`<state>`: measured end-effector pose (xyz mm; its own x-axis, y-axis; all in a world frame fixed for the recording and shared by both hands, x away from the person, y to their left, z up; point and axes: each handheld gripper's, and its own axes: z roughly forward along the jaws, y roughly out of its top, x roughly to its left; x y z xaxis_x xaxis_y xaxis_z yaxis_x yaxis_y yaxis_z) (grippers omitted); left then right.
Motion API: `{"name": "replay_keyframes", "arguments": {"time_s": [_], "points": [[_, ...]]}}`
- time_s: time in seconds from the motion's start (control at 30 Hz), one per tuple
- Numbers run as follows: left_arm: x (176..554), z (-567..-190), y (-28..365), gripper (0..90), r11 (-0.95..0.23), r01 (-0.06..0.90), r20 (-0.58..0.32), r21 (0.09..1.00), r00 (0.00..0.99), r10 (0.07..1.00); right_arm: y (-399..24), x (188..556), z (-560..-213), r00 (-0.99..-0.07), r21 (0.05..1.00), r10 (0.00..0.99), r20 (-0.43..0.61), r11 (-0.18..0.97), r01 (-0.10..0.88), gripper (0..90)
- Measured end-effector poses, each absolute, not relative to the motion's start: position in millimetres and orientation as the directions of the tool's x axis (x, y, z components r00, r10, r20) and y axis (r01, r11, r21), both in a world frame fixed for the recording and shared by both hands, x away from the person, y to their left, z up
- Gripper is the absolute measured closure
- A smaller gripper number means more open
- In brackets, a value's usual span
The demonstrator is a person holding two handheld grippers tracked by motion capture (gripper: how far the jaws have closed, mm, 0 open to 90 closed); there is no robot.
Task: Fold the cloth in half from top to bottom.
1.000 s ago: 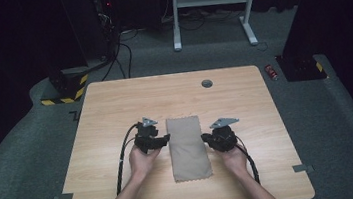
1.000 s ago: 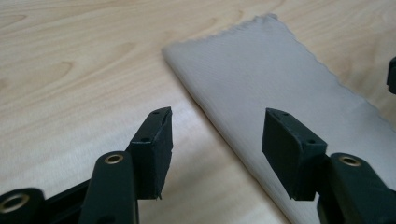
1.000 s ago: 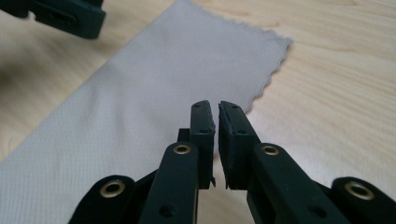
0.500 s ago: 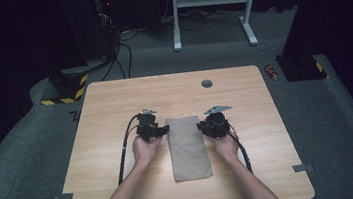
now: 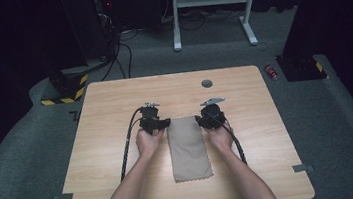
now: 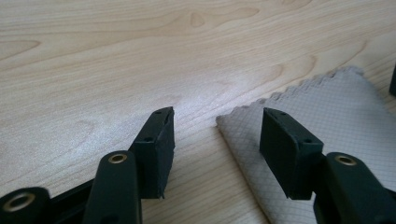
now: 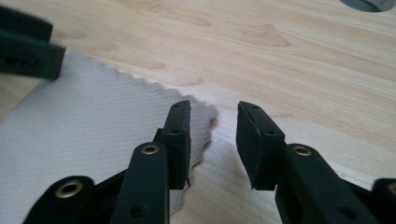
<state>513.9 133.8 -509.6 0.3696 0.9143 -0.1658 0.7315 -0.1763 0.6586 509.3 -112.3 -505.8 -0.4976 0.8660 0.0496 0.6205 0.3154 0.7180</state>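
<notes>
A beige cloth (image 5: 188,148) lies folded into a long strip on the wooden table (image 5: 105,107), between my two hands. My left gripper (image 5: 163,123) sits low at the cloth's far left corner. In the left gripper view the left gripper (image 6: 217,140) is open and straddles the zigzag edge of the cloth (image 6: 336,107) without pressing it. My right gripper (image 5: 202,120) is at the far right corner. Its jaws have just been opening: in the right gripper view the right gripper (image 7: 212,140) stands open over the corner of the cloth (image 7: 93,116), gripping nothing.
A round grey grommet (image 5: 207,83) sits in the table's far middle. Bare wood surrounds the cloth on both sides. Beyond the table are a white desk frame (image 5: 209,5), floor cables and a small red can (image 5: 272,72).
Both hands have slid away from the person along the cloth's sides to its far corners. The cloth has stayed in place.
</notes>
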Motion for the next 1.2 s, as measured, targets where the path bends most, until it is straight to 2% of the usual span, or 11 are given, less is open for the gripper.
{"name": "replay_keyframes", "arguments": {"time_s": [0.13,0.3,0.53,0.73,0.9,1.03,1.2], "points": [[515.1,-511.5,132.5,46.3,-0.174,0.727,-0.164,0.664,0.368,0.915,-109.9,512.8,-513.0,-0.495,0.708,0.867,0.060,0.312,0.634,64.7],[513.2,-512.1,129.4,48.7,-0.225,0.707,-0.110,0.670,0.394,0.912,-107.5,515.3,-518.2,-0.498,0.709,0.865,0.069,0.308,0.634,64.7],[510.3,-513.1,122.5,54.1,-0.295,0.674,-0.026,0.677,0.422,0.906,-97.3,521.0,-514.8,-0.534,0.682,0.845,0.013,0.383,0.623,66.8],[510.5,-512.7,120.6,62.2,-0.312,0.665,-0.022,0.678,0.443,0.896,-95.0,521.6,-515.1,-0.545,0.683,0.838,0.009,0.393,0.615,71.6],[513.1,-511.2,119.6,69.1,-0.329,0.667,-0.025,0.668,0.462,0.886,-94.9,522.4,-515.6,-0.574,0.688,0.818,0.014,0.409,0.599,81.0],[515.5,-510.1,118.6,77.2,-0.332,0.675,-0.049,0.659,0.479,0.877,-96.2,523.4,-516.1,-0.588,0.690,0.808,0.038,0.405,0.600,85.8],[520.5,-511.1,122.0,87.0,-0.285,0.701,-0.129,0.654,0.475,0.870,-98.3,524.5,-516.5,-0.581,0.689,0.811,0.070,0.381,0.616,88.1]]}}
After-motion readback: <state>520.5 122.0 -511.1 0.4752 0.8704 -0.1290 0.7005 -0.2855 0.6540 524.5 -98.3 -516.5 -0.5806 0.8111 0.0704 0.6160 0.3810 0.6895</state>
